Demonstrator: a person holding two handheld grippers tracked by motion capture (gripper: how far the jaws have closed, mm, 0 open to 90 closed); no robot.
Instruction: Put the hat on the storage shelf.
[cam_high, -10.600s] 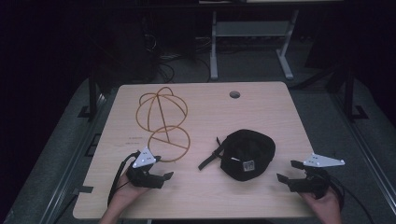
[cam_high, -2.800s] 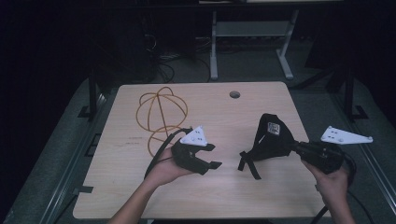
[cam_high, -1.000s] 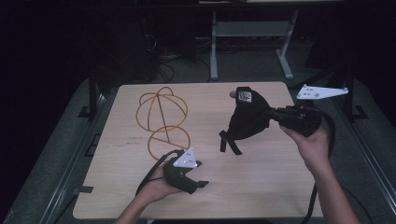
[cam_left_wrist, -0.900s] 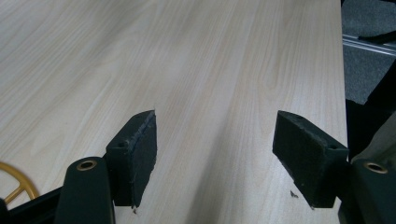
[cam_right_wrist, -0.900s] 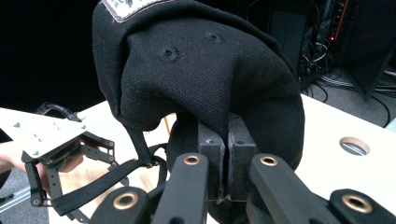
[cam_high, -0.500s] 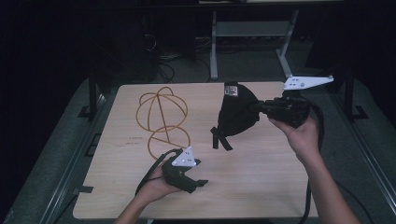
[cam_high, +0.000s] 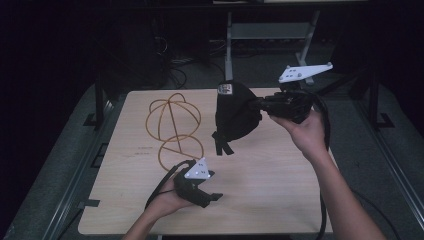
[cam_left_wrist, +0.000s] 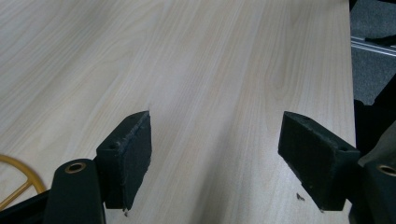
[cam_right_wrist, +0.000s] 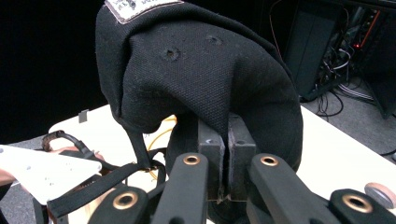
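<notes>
A black cap (cam_high: 235, 112) with a white label hangs in the air over the back middle of the table, strap dangling. My right gripper (cam_high: 257, 104) is shut on its fabric, coming in from the right. In the right gripper view the pads (cam_right_wrist: 217, 154) pinch the cap (cam_right_wrist: 196, 74) at its lower edge. A gold wire stand (cam_high: 172, 125) rests on the table just left of the cap. My left gripper (cam_high: 212, 192) lies near the front edge, low over bare wood. Its jaws have just been opening, and the left gripper (cam_left_wrist: 217, 158) holds nothing.
The wooden table (cam_high: 280, 190) has bare surface at the right and front. A metal frame (cam_high: 270, 32) and cables sit on the dark floor behind it. The gold wire (cam_left_wrist: 14, 184) shows at the lower left of the left gripper view.
My right gripper has carried the cap leftward and a little higher, closer to the wire stand. The left hand has stayed where it was.
</notes>
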